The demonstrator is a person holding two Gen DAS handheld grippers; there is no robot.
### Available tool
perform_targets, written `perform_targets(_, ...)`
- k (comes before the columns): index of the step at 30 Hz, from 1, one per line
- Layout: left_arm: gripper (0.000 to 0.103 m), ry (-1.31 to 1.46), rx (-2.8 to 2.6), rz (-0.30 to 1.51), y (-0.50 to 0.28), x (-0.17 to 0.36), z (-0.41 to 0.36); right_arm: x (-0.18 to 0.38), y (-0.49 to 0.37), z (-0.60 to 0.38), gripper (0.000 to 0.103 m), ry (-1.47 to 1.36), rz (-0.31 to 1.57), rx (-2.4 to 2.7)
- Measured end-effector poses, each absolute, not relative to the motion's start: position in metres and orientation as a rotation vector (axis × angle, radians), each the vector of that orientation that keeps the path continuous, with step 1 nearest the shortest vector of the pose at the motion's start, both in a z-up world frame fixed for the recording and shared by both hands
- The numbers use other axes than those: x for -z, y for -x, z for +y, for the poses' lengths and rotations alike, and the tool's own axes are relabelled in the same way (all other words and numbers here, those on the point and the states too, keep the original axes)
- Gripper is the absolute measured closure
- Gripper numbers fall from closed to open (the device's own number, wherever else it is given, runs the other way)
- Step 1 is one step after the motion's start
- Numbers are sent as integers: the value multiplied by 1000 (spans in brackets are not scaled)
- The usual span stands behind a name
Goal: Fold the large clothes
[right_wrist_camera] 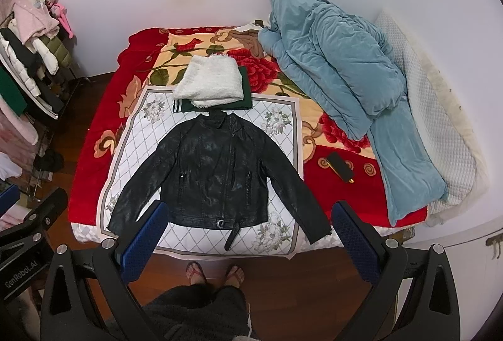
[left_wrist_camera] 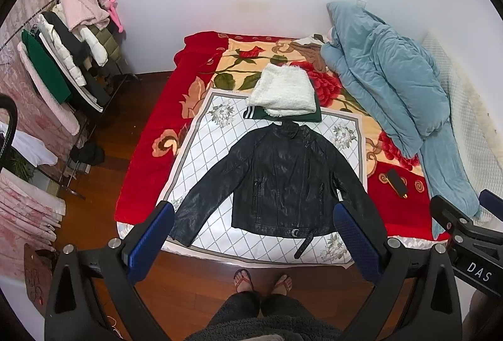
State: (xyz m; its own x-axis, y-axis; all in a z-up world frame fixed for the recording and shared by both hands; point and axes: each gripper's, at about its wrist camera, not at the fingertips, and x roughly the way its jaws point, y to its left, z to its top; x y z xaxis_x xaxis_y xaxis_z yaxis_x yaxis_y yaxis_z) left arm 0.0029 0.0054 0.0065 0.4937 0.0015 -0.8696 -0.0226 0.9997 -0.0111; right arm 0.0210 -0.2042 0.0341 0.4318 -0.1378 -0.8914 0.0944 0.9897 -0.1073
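Observation:
A black leather jacket (left_wrist_camera: pixel 279 180) lies spread flat, front up, sleeves out, on a white diamond-pattern cloth (left_wrist_camera: pixel 207 152) on the bed; it also shows in the right wrist view (right_wrist_camera: pixel 217 171). Behind its collar sits a folded white fluffy garment (left_wrist_camera: pixel 283 94) on a folded green one (left_wrist_camera: pixel 311 116). My left gripper (left_wrist_camera: pixel 254 234) is open and empty, held high above the bed's near edge. My right gripper (right_wrist_camera: pixel 248 231) is also open and empty, beside the left one.
A red floral blanket (left_wrist_camera: pixel 151 133) covers the bed. A blue quilt (left_wrist_camera: pixel 386 80) is heaped at the right. A black rectangular object (left_wrist_camera: pixel 397 182) lies on the blanket. A clothes rack (left_wrist_camera: pixel 66 58) stands at the left. The person's feet (left_wrist_camera: pixel 262 281) stand on the wooden floor.

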Motion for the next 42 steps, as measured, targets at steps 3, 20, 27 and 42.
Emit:
perform_targets(3, 0, 22, -15, 1054, -3, -6, 5, -33, -20, -205, 0, 43, 1114, 145)
perform_targets(20, 0, 17, -9, 1046, -11, -22, -4, -34, -18, -204, 0, 39, 1108, 145)
perform_targets(27, 0, 16, -5, 1044, -13, -26, -6, -35, -19, -203, 0, 40, 1105, 147)
perform_targets(42, 0, 18, -4, 1040, -14, -29, -8, -38, -18, -202, 0, 38, 1101, 145)
